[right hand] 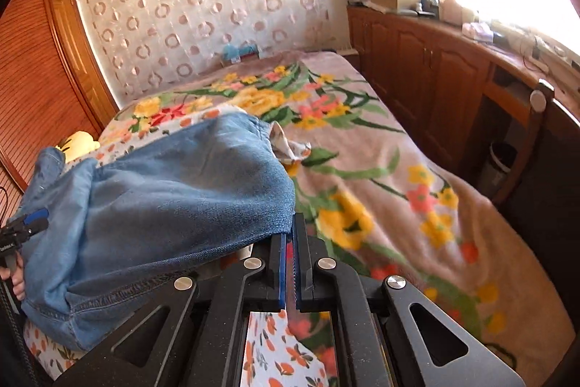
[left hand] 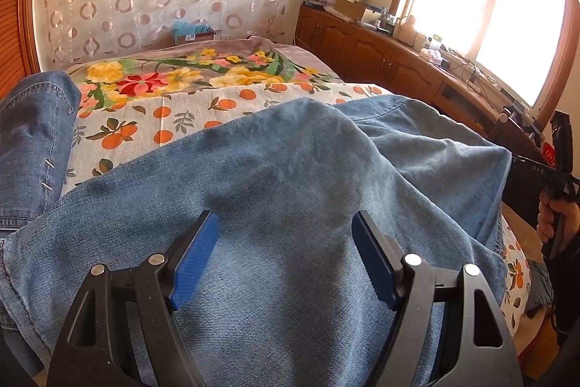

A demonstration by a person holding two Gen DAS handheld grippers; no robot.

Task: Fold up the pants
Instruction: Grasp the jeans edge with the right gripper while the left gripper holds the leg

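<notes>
Hovering over the jeans (left hand: 282, 191), the left gripper (left hand: 284, 256) stands apart at lower centre, denim filling the frame's middle. In the right view, the right gripper (right hand: 289, 263) is clamped on the jeans' (right hand: 156, 205) edge; cloth stretches left.

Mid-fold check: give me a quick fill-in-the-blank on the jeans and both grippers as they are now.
1. The right gripper is ____ on the jeans' edge.
2. The left gripper hangs ____ over the denim, gripping nothing.
3. The jeans lie on a ____.
4. The sheet under the jeans is printed with ____.

Missing words: shut; open; bed; oranges
</notes>
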